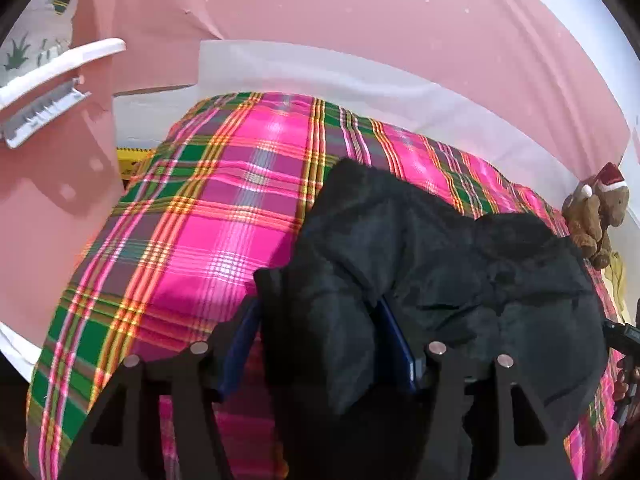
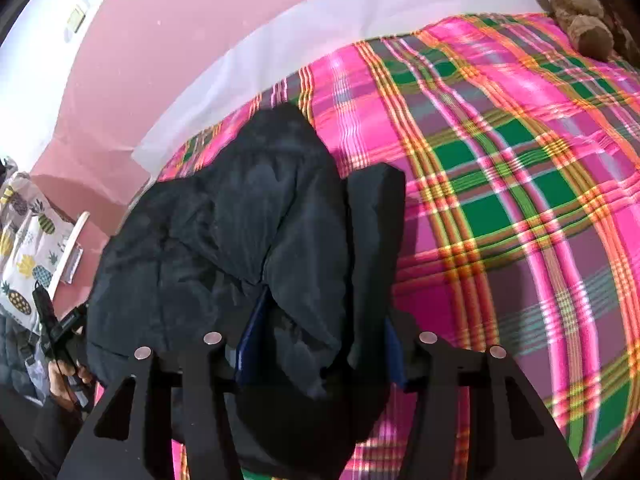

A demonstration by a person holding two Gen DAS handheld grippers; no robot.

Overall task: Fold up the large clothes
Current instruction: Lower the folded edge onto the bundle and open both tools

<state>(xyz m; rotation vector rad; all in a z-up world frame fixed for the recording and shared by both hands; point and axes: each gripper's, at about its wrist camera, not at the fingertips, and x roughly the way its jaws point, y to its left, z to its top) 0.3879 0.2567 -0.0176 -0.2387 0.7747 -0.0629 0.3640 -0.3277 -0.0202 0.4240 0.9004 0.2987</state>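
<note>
Padding is making this black jacket (image 1: 432,264) bulky, soft and a little slippery as it is lying on the plaid bed cover (image 1: 208,216). You are holding both tools spread, left tool (image 1: 320,340) and right tool (image 2: 320,336), each straddling a loose fold without pinching. Bite deep at hems, gathering several layers.

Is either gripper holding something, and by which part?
Seemingly nothing. The near edge of the black jacket lies between the jaws of the left gripper and the right gripper, but they stand wide, not pinching it.
</note>
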